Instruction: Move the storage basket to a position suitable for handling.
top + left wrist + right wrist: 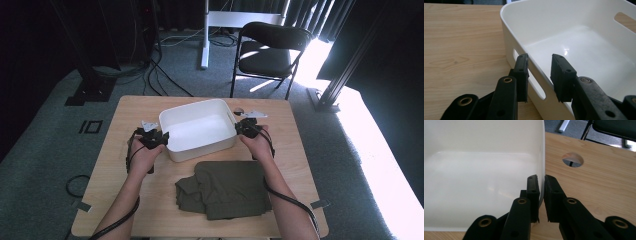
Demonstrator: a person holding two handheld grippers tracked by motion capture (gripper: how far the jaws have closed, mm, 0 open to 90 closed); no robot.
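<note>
A white plastic bin (199, 129) sits near the middle of the desk (125, 200), a little toward the far edge, and the person has a hand-held gripper at each of its short ends.

The left hand-held gripper (159, 137) straddles the left wall of the bin just above its handle slot: in the left gripper view (539, 75) one jaw stands outside the wall, against it or very nearly, and the other inside the bin with a clear gap between pad and wall. So it is spread around the rim and not pinching it.

The right hand-held gripper (240, 126) is at the bin's right end. In the right gripper view (541, 195) its jaws are pressed close, one inside and one outside, clamping the thin right wall near the rim.

The bin holds nothing and stands flat on the desk.

Just beside its near wall, toward the near edge of the desk, lies a folded olive-green garment (225, 189), between the person's forearms. Beyond the far edge of the desk stands a black folding chair (267, 50) on the grey carpet.
</note>
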